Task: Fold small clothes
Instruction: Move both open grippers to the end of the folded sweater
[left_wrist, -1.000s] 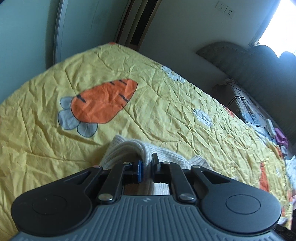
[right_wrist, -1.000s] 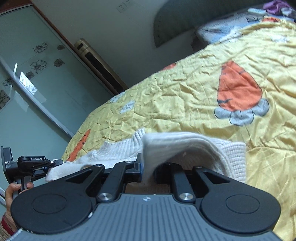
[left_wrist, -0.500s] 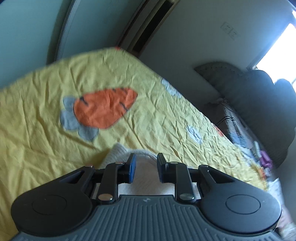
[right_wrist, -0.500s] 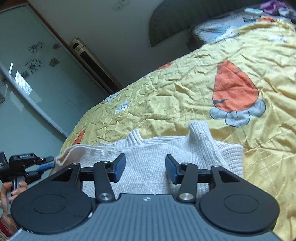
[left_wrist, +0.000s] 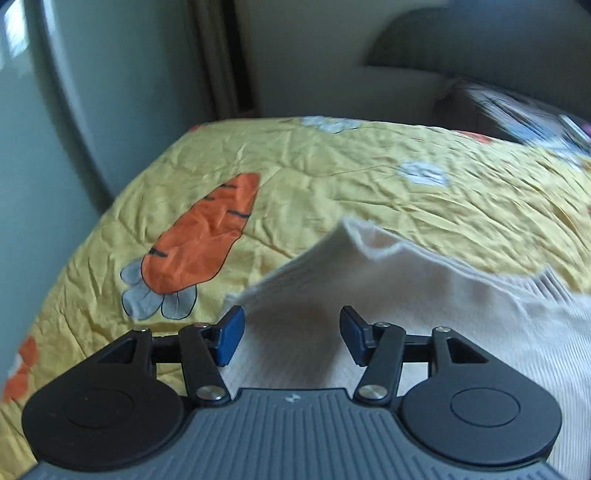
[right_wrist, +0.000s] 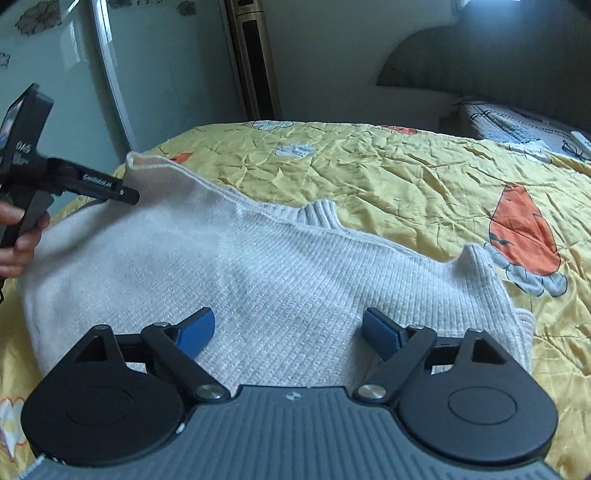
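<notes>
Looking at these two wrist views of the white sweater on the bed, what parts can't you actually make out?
- White sweater, right wrist view: its near hem is hidden behind the right tool; whether a sleeve is tucked underneath cannot be told.
- Sweater, left wrist view: blurred, and cut off by the right edge.
- Left tool, right wrist view: only one finger shows; the frame edge cuts off the rest.
- Items past the yellow bedspread, left wrist view: too blurred to identify.

White lettering on the left gripper (right_wrist: 92, 184) arm is too blurred to read (likewise its side plate); nothing else carries text.
</notes>
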